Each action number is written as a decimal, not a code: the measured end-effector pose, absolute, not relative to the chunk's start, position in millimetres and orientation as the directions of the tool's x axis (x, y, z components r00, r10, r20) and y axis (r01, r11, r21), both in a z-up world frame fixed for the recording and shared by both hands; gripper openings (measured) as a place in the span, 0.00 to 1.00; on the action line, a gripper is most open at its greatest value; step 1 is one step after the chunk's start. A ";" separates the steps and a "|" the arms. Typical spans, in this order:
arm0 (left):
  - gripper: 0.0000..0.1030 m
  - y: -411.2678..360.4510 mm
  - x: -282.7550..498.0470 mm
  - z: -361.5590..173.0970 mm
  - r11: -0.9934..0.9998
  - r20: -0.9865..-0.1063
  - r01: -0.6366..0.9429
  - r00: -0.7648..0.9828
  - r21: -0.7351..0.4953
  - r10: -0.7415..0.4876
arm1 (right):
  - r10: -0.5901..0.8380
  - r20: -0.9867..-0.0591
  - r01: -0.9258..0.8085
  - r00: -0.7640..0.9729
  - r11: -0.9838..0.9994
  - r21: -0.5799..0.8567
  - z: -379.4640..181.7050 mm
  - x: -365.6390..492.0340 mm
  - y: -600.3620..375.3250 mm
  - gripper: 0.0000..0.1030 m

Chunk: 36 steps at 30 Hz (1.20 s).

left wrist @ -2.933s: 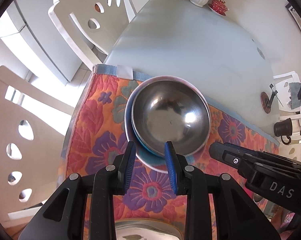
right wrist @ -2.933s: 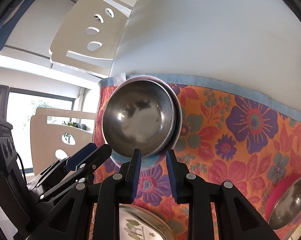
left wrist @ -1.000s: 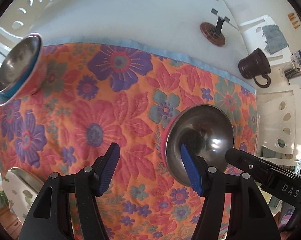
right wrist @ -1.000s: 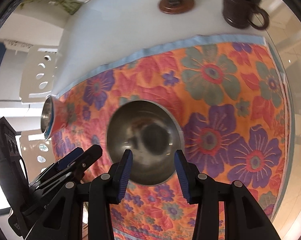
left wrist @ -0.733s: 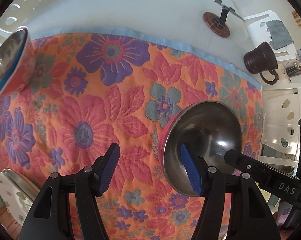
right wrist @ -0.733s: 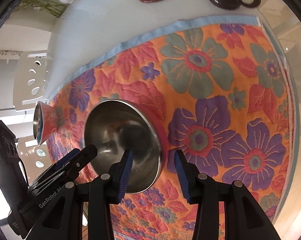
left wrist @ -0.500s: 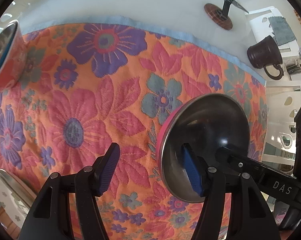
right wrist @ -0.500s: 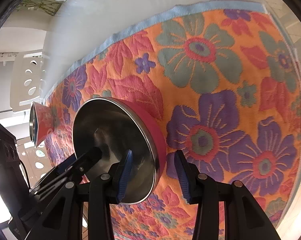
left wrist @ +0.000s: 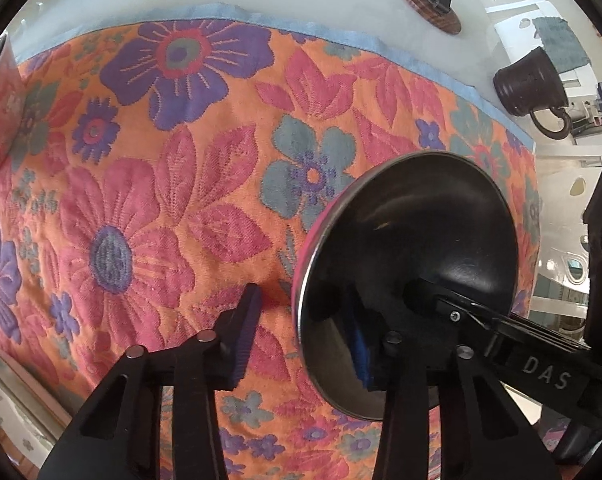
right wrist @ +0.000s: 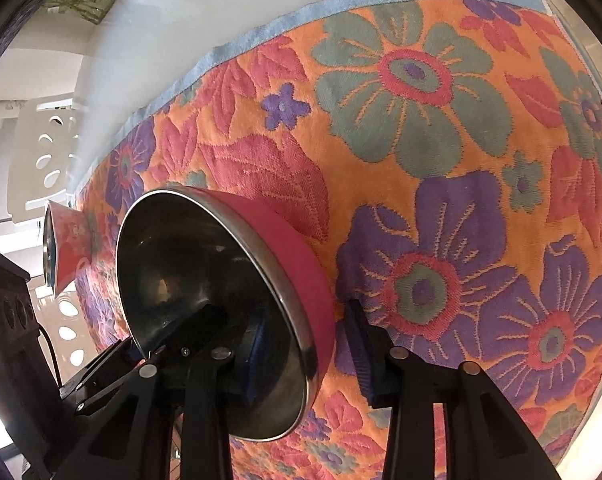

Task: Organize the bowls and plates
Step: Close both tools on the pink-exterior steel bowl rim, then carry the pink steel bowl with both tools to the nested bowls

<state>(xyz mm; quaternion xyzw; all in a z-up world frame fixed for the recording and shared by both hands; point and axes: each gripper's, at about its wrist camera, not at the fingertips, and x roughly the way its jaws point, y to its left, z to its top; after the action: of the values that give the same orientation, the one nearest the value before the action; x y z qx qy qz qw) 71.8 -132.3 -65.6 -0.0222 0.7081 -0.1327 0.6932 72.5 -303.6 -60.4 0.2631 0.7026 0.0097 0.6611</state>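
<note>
Fingers (left wrist: 245,332) of both grippers have been closing astride the pink bowl's (right wrist: 301,264) rim.

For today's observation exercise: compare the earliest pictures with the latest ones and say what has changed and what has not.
Both grippers left the blue-rimmed bowl stack and came down on the pink bowl. The left gripper and right gripper each straddle its rim, one finger inside, one outside; their jaws have just been closing. Whether the pads press yet is unclear. The bowl, mat and mug stayed put.
</note>
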 end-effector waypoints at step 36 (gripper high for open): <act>0.19 -65.1 83.6 -16.6 0.963 -0.970 0.137 0.038 -0.231 -0.238 | 0.325 -0.941 0.273 0.092 0.901 0.337 -15.9 79.9 -224.4 0.21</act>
<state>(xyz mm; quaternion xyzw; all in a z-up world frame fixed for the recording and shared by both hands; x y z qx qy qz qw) 83.6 -65.1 -16.6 -0.0372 0.6811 -0.1302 0.7195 79.9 -224.4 -15.9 0.2218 0.6735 0.0184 0.7049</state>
